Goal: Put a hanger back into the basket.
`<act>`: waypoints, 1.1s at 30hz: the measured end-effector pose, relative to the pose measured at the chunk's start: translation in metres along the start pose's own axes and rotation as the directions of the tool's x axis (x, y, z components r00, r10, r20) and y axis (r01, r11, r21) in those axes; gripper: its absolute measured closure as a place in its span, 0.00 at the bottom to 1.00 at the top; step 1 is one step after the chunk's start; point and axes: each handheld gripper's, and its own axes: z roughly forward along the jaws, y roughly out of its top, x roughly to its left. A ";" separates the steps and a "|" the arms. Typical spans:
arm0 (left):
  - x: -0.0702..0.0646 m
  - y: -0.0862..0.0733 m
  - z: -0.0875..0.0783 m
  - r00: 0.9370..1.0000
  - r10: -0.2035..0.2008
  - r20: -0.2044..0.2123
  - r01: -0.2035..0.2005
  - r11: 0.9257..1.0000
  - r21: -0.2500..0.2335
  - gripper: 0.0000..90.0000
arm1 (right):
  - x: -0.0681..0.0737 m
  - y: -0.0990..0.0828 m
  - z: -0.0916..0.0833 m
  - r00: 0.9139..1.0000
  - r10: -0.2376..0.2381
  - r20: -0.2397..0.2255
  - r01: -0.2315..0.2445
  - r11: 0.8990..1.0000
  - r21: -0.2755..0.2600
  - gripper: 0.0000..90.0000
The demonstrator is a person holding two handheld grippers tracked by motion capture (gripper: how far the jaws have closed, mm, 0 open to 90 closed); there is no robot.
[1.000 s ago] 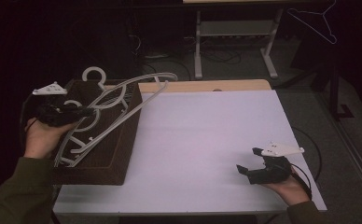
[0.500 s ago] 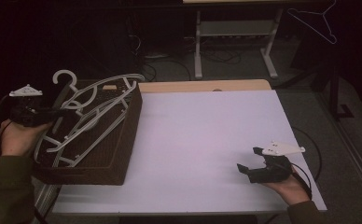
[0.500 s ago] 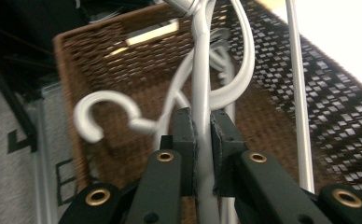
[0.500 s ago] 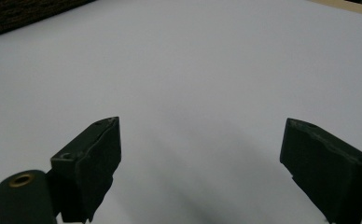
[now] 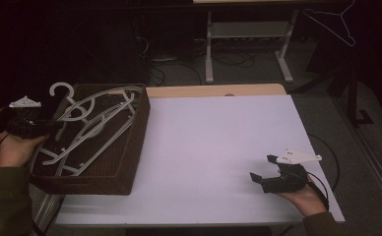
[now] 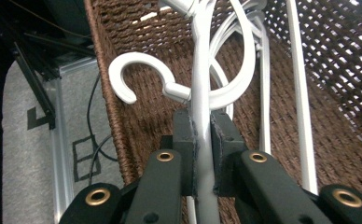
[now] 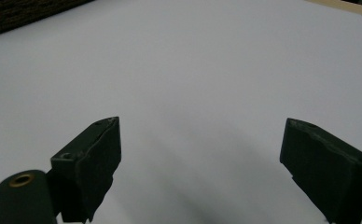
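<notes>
Left tool (image 6: 201, 140): jaws clamped on the shaft of a white plastic hanger (image 6: 200, 93), just below its hook. In the high view this hanger (image 5: 93, 115) lies tangled with several others in a brown wicker basket (image 5: 130, 167) at the left edge of the counter (image 5: 218, 147), with the left tool (image 5: 51, 129) at the basket's left rim. Right tool (image 5: 267, 178): jaws wide apart and empty, resting near the right front corner of the counter, well apart from the basket. Progress, as judged: the grasp is made, but the hanger has not left the basket; no hanger lies on the white surface. Lifting it free of the tangle and setting it out remain.
</notes>
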 end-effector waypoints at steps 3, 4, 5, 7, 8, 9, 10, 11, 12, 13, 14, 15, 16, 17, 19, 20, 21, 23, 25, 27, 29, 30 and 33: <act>-0.001 0.000 0.005 1.000 -0.007 -0.003 0.007 1.000 0.008 0.92 | -0.001 -0.001 -0.001 1.000 0.000 0.003 0.000 1.000 0.002 0.13; -0.002 -0.001 0.008 1.000 -0.008 -0.005 0.008 1.000 0.011 0.92 | -0.001 -0.001 -0.001 1.000 -0.001 0.006 0.001 1.000 0.002 0.13; -0.003 -0.001 0.010 1.000 -0.009 -0.007 0.009 1.000 0.016 0.92 | -0.001 -0.001 -0.002 1.000 -0.004 0.006 0.004 1.000 -0.001 0.13; -0.004 -0.003 0.015 1.000 -0.004 -0.011 0.004 1.000 0.028 0.92 | -0.001 -0.001 -0.002 1.000 -0.007 0.006 0.007 1.000 -0.003 0.13; -0.005 -0.004 0.018 1.000 -0.007 -0.006 0.007 0.999 0.036 0.92 | -0.001 -0.001 -0.002 1.000 -0.007 0.006 0.007 1.000 -0.002 0.13; -0.005 -0.006 0.021 1.000 -0.015 -0.001 0.015 0.999 0.037 0.92 | -0.001 -0.001 -0.002 1.000 -0.008 0.005 0.008 1.000 -0.001 0.13; -0.006 -0.007 0.025 1.000 -0.018 0.002 0.018 0.999 0.042 0.91 | -0.001 -0.001 -0.002 1.000 -0.009 0.005 0.009 1.000 0.000 0.13; -0.005 -0.009 0.028 1.000 -0.025 0.005 0.025 0.999 0.047 0.91 | -0.001 -0.001 -0.002 1.000 -0.008 0.006 0.008 1.000 0.001 0.13; -0.005 -0.011 0.030 0.999 -0.035 0.008 0.035 0.998 0.053 0.91 | -0.001 -0.001 -0.002 1.000 -0.004 0.006 0.004 1.000 0.002 0.13; -0.004 -0.013 0.031 0.999 -0.046 0.017 0.045 0.998 0.052 0.91 | -0.001 -0.001 -0.002 1.000 -0.001 0.005 0.001 1.000 0.004 0.13; -0.003 -0.015 0.032 0.998 -0.059 0.027 0.057 0.997 0.053 0.91 | -0.001 -0.001 -0.002 1.000 0.001 0.006 -0.001 1.000 0.005 0.13; -0.003 -0.017 0.032 0.997 -0.068 0.028 0.067 0.997 0.049 0.90 | -0.001 -0.001 -0.002 1.000 0.001 0.006 -0.001 1.000 0.005 0.13; -0.002 -0.019 0.032 0.997 -0.071 0.028 0.070 0.997 0.046 0.83 | -0.001 -0.001 -0.001 1.000 -0.002 0.005 0.002 1.000 0.004 0.13; -0.002 -0.019 0.031 0.996 -0.084 0.033 0.082 0.996 0.041 0.75 | 0.000 -0.001 -0.001 1.000 -0.004 0.005 0.004 1.000 0.005 0.13; -0.002 -0.019 0.028 0.995 -0.094 0.027 0.094 0.995 0.021 0.66 | 0.000 -0.001 -0.001 1.000 -0.007 0.006 0.007 1.000 0.003 0.13; -0.002 -0.018 0.027 0.994 -0.100 0.032 0.100 0.995 0.009 0.63 | 0.000 -0.001 -0.001 1.000 -0.003 0.005 0.003 1.000 0.003 0.13; -0.003 -0.018 0.025 0.994 -0.104 0.036 0.104 0.995 -0.001 0.60 | 0.001 0.000 -0.001 1.000 -0.001 0.004 0.001 1.000 0.003 0.13; -0.007 -0.015 0.023 0.993 -0.104 0.063 0.105 0.994 -0.022 0.54 | 0.001 0.000 -0.001 1.000 -0.010 0.005 0.010 1.000 -0.002 0.13; -0.013 -0.011 0.020 0.992 -0.101 0.080 0.105 0.993 -0.054 0.50 | 0.001 0.002 -0.002 1.000 -0.007 0.002 0.007 1.000 -0.008 0.13; -0.021 -0.005 0.018 0.988 -0.098 0.121 0.109 0.990 -0.091 0.47 | 0.001 0.006 -0.003 1.000 -0.008 0.001 0.008 1.000 -0.022 0.13; -0.028 -0.001 0.018 0.982 -0.107 0.157 0.126 0.985 -0.116 0.44 | 0.001 0.009 -0.003 1.000 0.001 -0.002 -0.001 0.999 -0.034 0.13; -0.032 0.002 0.017 0.981 -0.100 0.168 0.123 0.984 -0.130 0.42 | 0.002 0.010 -0.003 1.000 0.008 -0.006 -0.008 0.999 -0.041 0.13; -0.046 0.009 0.017 0.974 -0.082 0.213 0.118 0.980 -0.161 0.40 | 0.002 0.015 -0.003 1.000 0.008 -0.015 -0.009 0.999 -0.048 0.14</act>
